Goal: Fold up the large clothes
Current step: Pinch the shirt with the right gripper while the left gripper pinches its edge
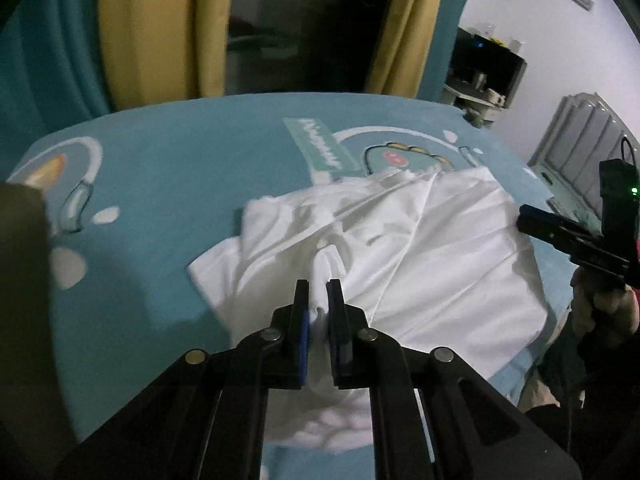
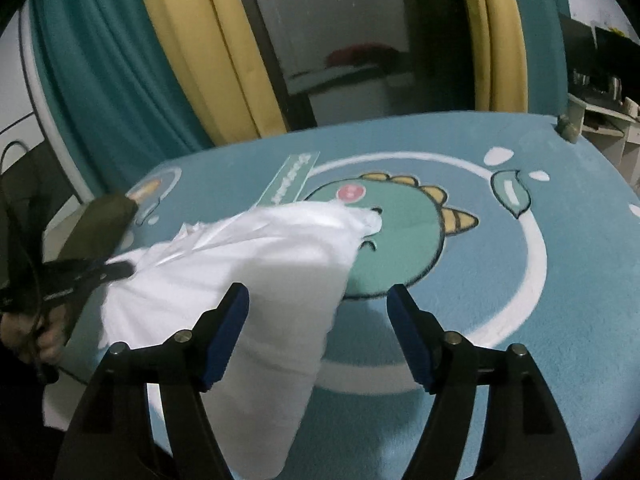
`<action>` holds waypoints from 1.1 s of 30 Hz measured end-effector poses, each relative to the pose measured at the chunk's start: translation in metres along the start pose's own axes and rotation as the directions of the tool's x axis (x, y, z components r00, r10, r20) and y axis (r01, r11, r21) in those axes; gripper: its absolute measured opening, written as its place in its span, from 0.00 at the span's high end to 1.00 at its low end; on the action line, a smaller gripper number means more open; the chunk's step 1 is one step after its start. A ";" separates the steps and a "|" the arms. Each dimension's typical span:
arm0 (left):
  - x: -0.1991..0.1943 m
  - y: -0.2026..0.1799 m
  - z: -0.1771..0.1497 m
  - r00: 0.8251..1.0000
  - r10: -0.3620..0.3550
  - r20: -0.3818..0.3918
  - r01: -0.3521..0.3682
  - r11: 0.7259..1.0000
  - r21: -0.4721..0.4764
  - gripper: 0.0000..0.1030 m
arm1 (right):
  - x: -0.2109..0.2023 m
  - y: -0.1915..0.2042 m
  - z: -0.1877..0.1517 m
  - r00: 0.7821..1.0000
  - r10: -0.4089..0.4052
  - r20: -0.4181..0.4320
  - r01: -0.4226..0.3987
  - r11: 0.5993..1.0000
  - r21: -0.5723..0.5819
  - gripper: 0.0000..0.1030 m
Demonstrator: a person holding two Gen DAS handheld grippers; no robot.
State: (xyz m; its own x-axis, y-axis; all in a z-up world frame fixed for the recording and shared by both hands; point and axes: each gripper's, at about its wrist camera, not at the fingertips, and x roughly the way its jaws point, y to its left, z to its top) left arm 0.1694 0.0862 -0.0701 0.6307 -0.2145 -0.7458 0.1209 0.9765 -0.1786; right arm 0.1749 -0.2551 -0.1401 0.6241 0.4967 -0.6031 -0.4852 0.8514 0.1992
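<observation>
Blue fleece blanket [image 2: 520, 160] printed with a cartoon green dinosaur [image 2: 400, 224] covers the whole work surface, with teal and yellow curtains [image 2: 188, 60] hanging behind it. Spread on the blanket lies a large white garment [image 1: 420, 248], rumpled and partly folded over on itself, its far edge covering the dinosaur's snout.

At the garment's near edge the left gripper [image 1: 318, 292] has its jaws pressed together on a raised ridge of the white cloth — the fabric bunches up between the blue pads. The right gripper [image 2: 318, 300] hovers over the garment's opposite side with its jaws spread wide; cloth shows below the left finger, but neither pad presses on it.

Judging from this, a fold is under way: one side is pinched, the other hand is free. The next move likely calls for the right gripper to close on a matching edge or corner — then both would lift and carry the cloth across together, keeping it taut enough that the layers do not slump or crease.
</observation>
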 end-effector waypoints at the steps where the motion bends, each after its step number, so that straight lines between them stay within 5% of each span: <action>1: 0.002 0.003 -0.003 1.000 0.002 -0.008 -0.002 1.000 -0.007 0.91 | 0.008 0.002 -0.001 1.000 -0.013 -0.026 0.013 1.000 -0.010 0.30; 7: 0.026 0.018 -0.021 0.996 -0.016 -0.084 0.008 0.996 -0.093 0.88 | 0.041 0.016 -0.011 0.993 -0.038 -0.108 0.032 0.998 -0.062 0.31; 9: 0.022 0.019 -0.020 0.997 -0.009 -0.077 0.001 0.995 -0.099 0.79 | 0.040 0.018 -0.010 0.994 -0.048 -0.103 0.040 0.996 -0.075 0.31; 11: 0.012 0.023 -0.018 0.999 0.014 -0.048 -0.019 0.995 -0.101 0.60 | 0.035 0.016 -0.008 0.994 -0.044 -0.097 0.037 0.997 -0.069 0.31; 15: -0.006 0.039 -0.013 1.000 0.021 0.004 -0.020 0.991 -0.129 0.48 | 0.020 0.010 -0.003 0.997 -0.032 -0.065 0.029 0.998 -0.052 0.30; 19: 0.004 0.065 -0.019 0.999 0.031 -0.021 -0.035 0.980 -0.195 0.40 | 0.000 0.004 0.005 0.999 0.031 0.006 -0.031 0.999 -0.026 0.30; 23: 0.022 0.086 -0.027 0.996 -0.072 -0.047 0.054 0.948 -0.314 0.33 | -0.009 0.002 0.009 0.999 0.039 0.024 -0.038 0.999 -0.036 0.31; 27: 0.029 0.076 -0.021 0.990 -0.137 -0.038 0.120 0.948 -0.296 0.30 | 0.002 -0.001 0.003 0.999 0.027 -0.026 -0.028 0.999 -0.043 0.38; 31: 0.045 0.062 -0.016 0.949 -0.312 -0.035 0.286 0.905 -0.315 0.27 | 0.023 -0.001 -0.006 0.996 0.033 -0.087 -0.036 0.999 -0.032 0.47; 33: 0.051 0.054 -0.012 0.941 -0.338 -0.020 0.315 0.896 -0.312 0.20 | 0.028 0.000 -0.008 0.995 0.029 -0.094 -0.032 0.999 -0.032 0.48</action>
State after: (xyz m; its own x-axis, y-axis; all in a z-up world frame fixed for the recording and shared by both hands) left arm 0.1988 0.1277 -0.1249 0.5374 -0.5322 -0.6542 0.0684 0.8007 -0.5952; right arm 0.1873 -0.2431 -0.1633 0.5497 0.5030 -0.6669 -0.5244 0.8293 0.1932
